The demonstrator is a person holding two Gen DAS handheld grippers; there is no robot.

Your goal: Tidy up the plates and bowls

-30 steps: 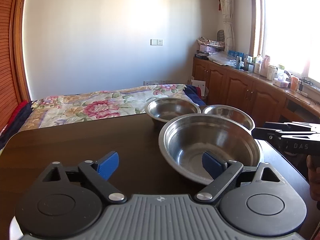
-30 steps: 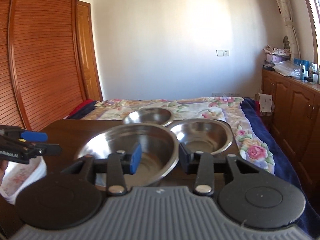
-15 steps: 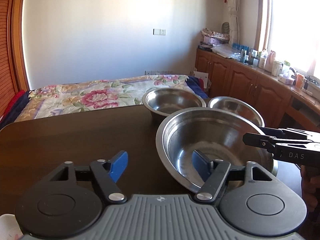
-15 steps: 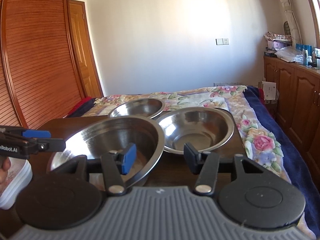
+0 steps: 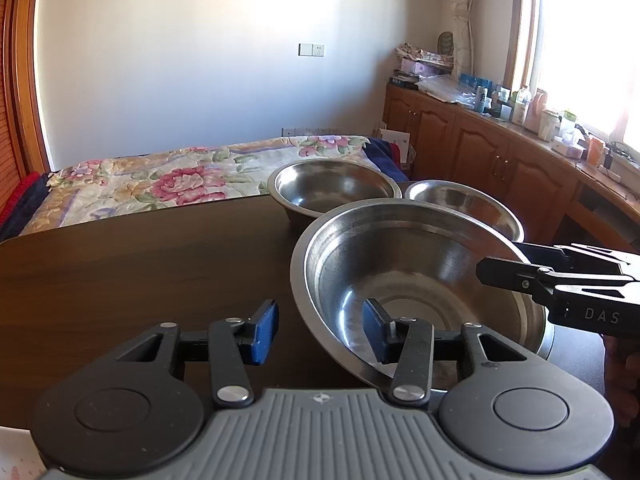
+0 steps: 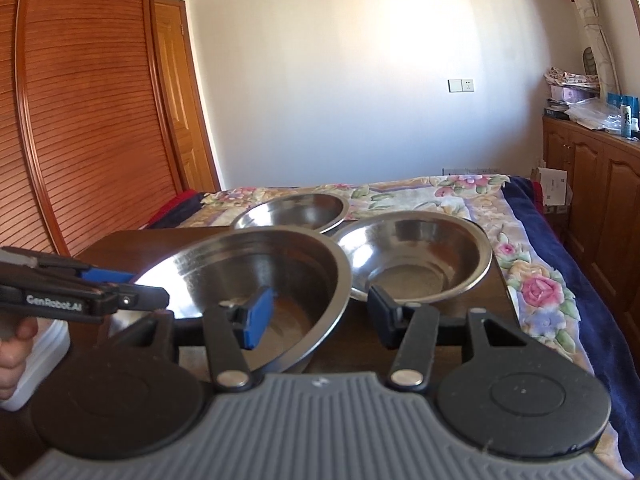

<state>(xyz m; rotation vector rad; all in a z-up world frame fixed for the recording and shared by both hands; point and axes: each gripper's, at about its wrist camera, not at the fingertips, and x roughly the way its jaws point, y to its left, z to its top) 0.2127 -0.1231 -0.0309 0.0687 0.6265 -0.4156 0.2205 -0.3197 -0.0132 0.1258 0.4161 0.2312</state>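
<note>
A large steel bowl (image 5: 404, 264) (image 6: 256, 268) stands on the dark table (image 5: 140, 272), its far rim overlapping two smaller steel bowls (image 5: 332, 192) (image 5: 464, 204). My left gripper (image 5: 318, 334) straddles its near-left rim, one blue pad outside and one inside. The jaws are closing and do not touch the metal. My right gripper (image 6: 320, 316) straddles the opposite rim, left pad inside the bowl and right pad outside, open with a gap on both sides. Each gripper shows in the other's view: the right gripper (image 5: 516, 276) and the left gripper (image 6: 120, 296).
The two smaller bowls (image 6: 296, 212) (image 6: 416, 256) sit at the table's far edge, with a floral bed (image 5: 168, 184) behind. Something white (image 6: 44, 352) lies at the table's left near a hand. Wooden cabinets (image 5: 500, 160) run along the right and louvred doors (image 6: 80, 120) along the left.
My left gripper has moved forward to the large bowl and its jaws have narrowed around the rim. In the right wrist view the bowls now look closer and lower.
</note>
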